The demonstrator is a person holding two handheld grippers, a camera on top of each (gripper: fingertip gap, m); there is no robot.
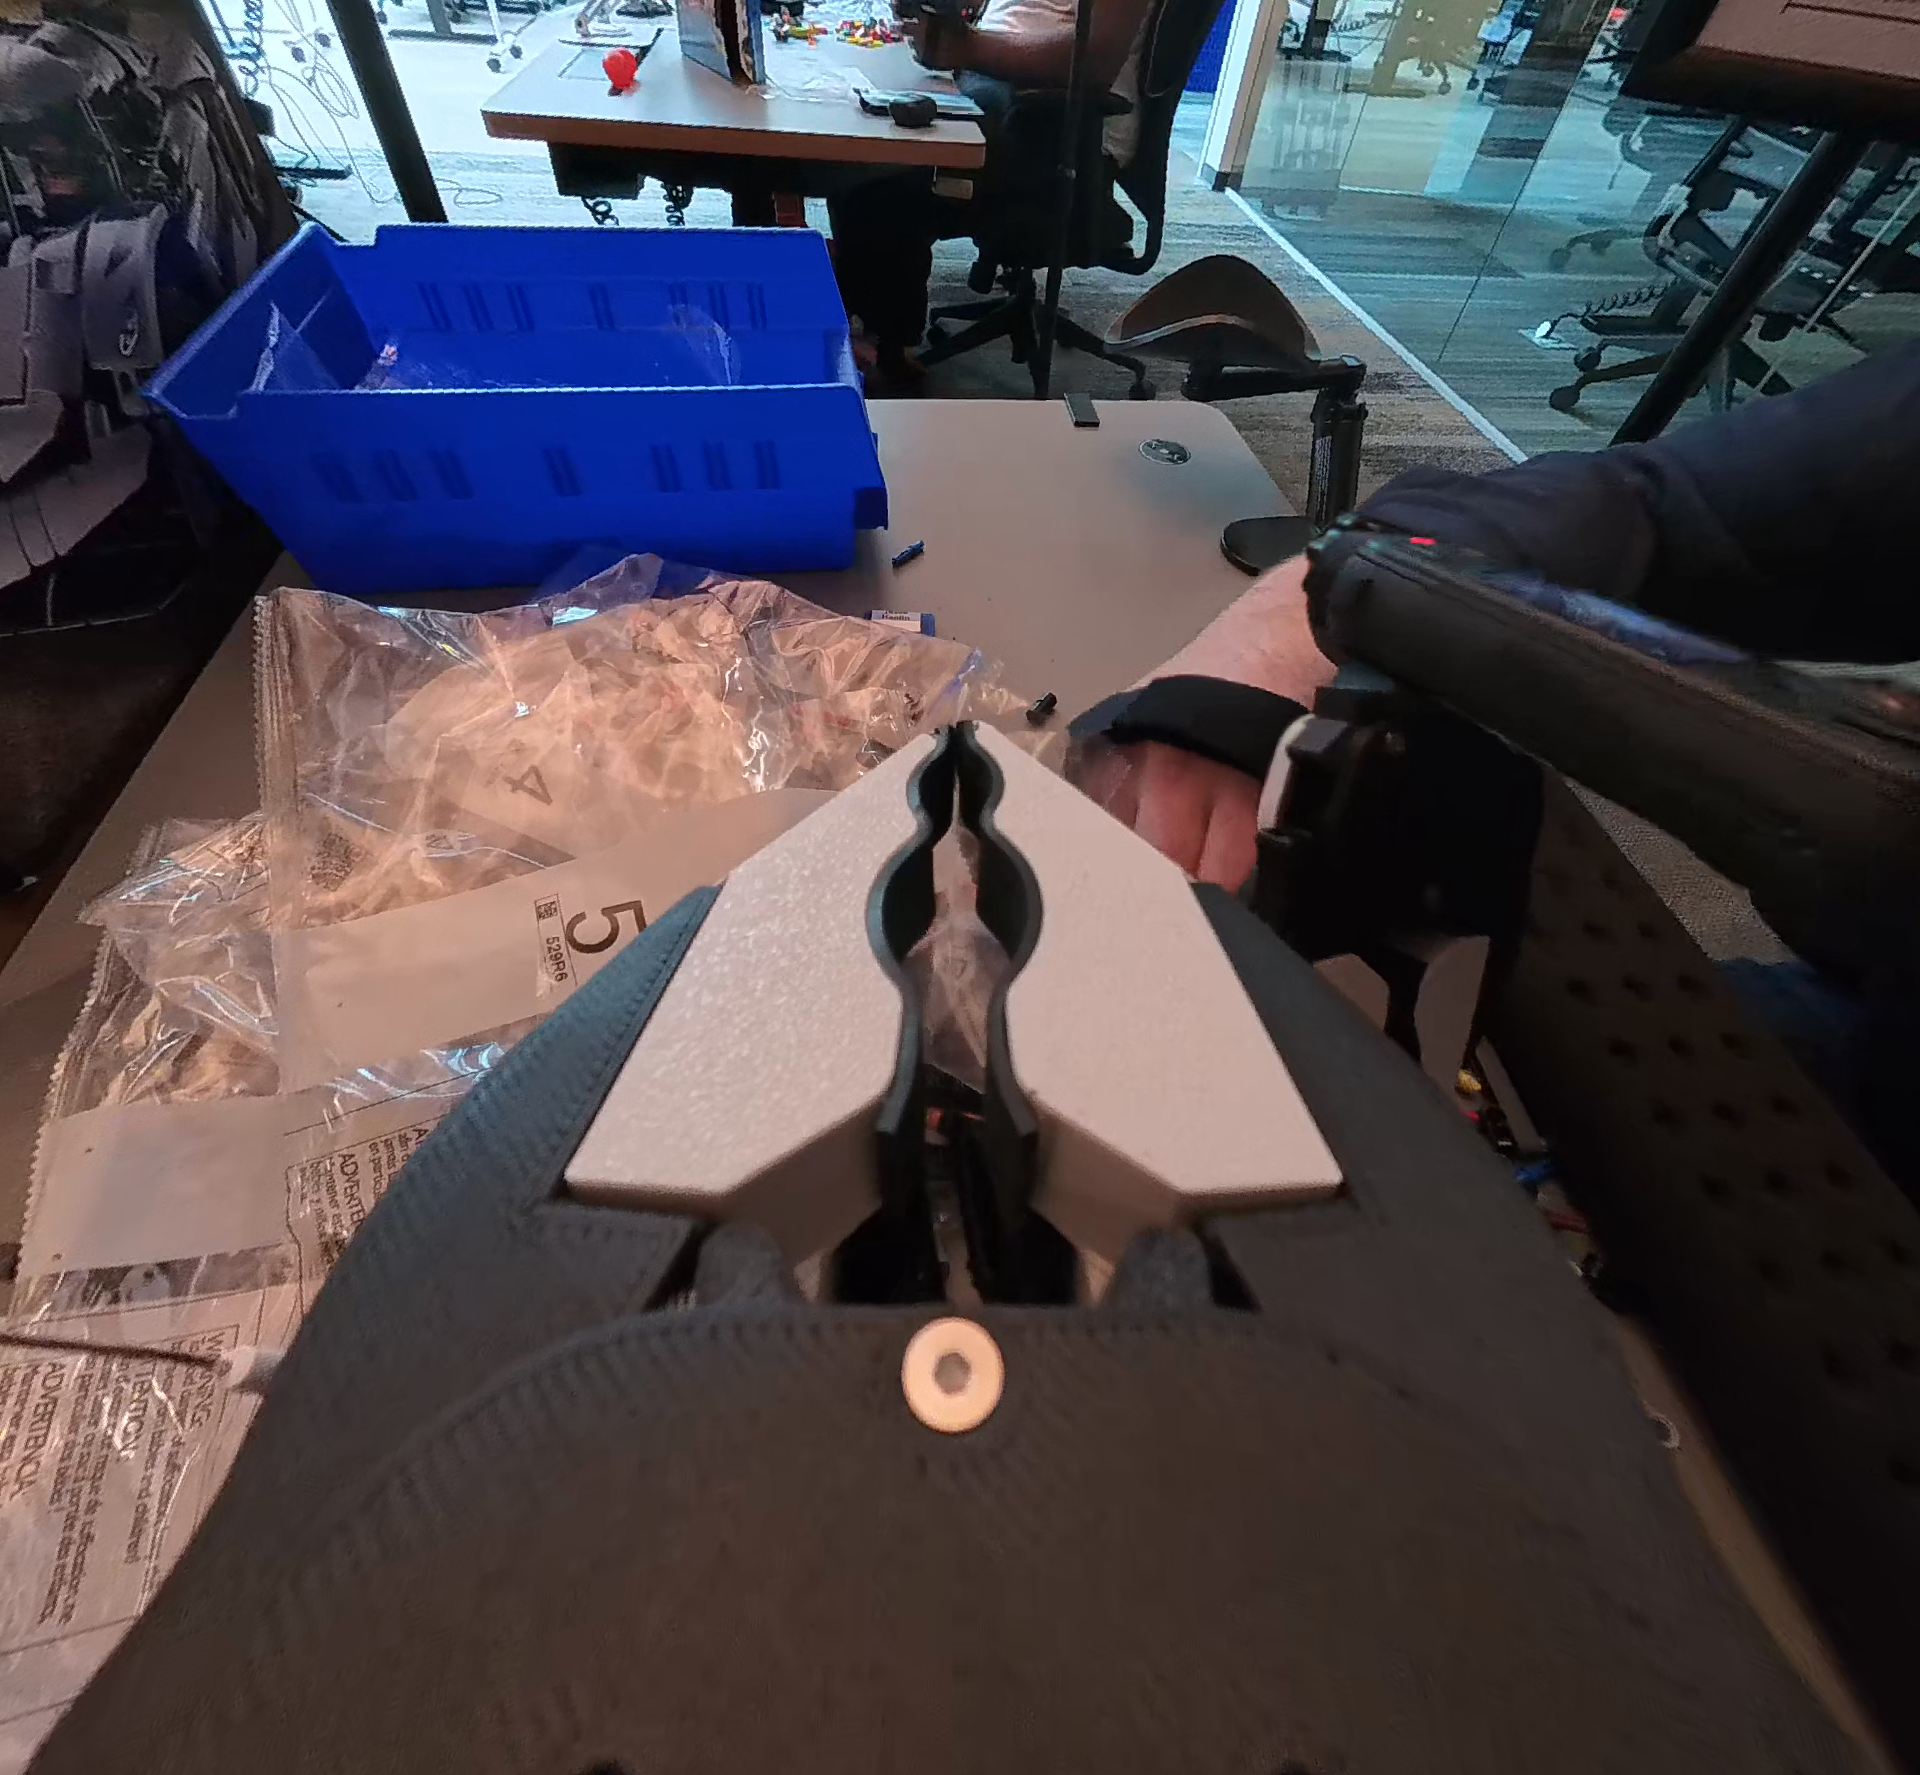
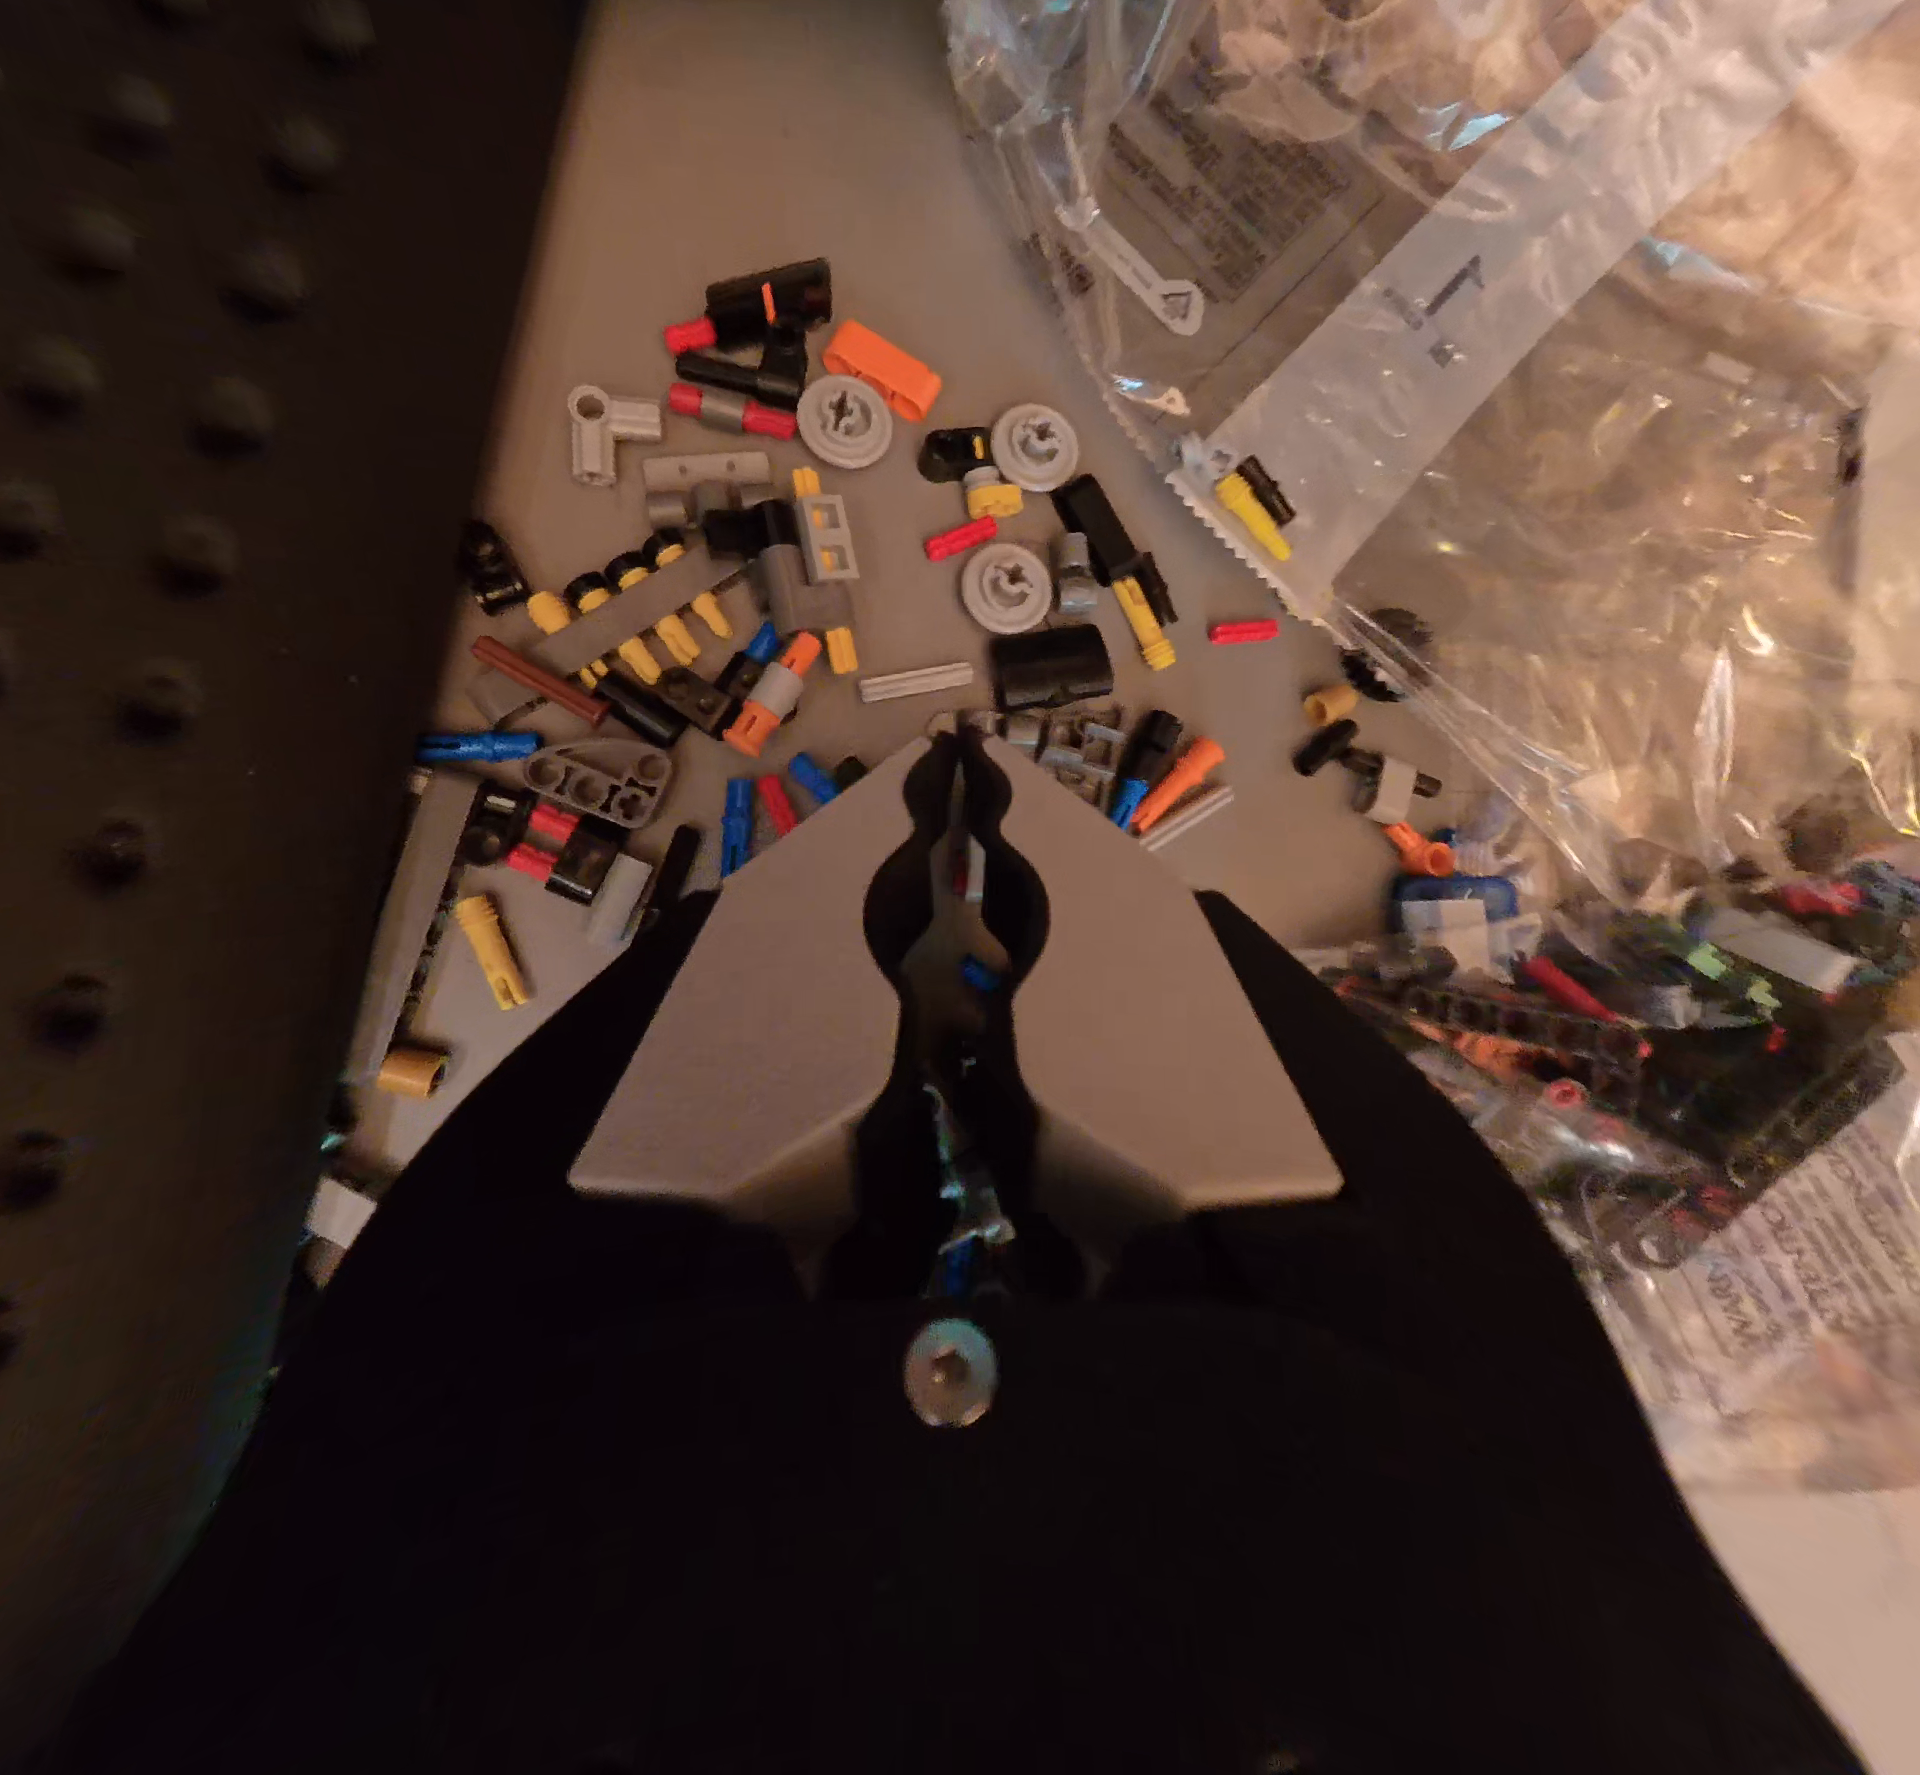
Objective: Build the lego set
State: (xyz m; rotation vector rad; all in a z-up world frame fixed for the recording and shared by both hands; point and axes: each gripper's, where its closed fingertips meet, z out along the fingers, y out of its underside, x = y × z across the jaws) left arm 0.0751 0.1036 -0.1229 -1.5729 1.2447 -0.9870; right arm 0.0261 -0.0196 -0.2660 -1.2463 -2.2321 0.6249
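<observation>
In the right wrist view, my right gripper (image 2: 958, 738) is shut with nothing between its tips. It hovers over a scatter of small loose lego pieces (image 2: 790, 582) on the grey table (image 2: 748, 115). Among them are an orange beam (image 2: 883, 369), grey round pulleys (image 2: 845, 419), and yellow, red, blue and black pins. In the left wrist view, my left gripper (image 1: 958, 733) is shut above a heap of clear plastic bags (image 1: 520, 738). A hand (image 1: 1195, 811) holds the right gripper's black body (image 1: 1403, 790) just to its right.
A blue bin (image 1: 520, 416) stands at the table's far left. A blue pin (image 1: 907, 553) and a black pin (image 1: 1041, 707) lie beyond the bags. A black perforated panel (image 2: 208, 375) borders the pieces. A bag still holding pieces (image 2: 1662, 1019) lies at right. A person sits at another table (image 1: 727, 115) behind.
</observation>
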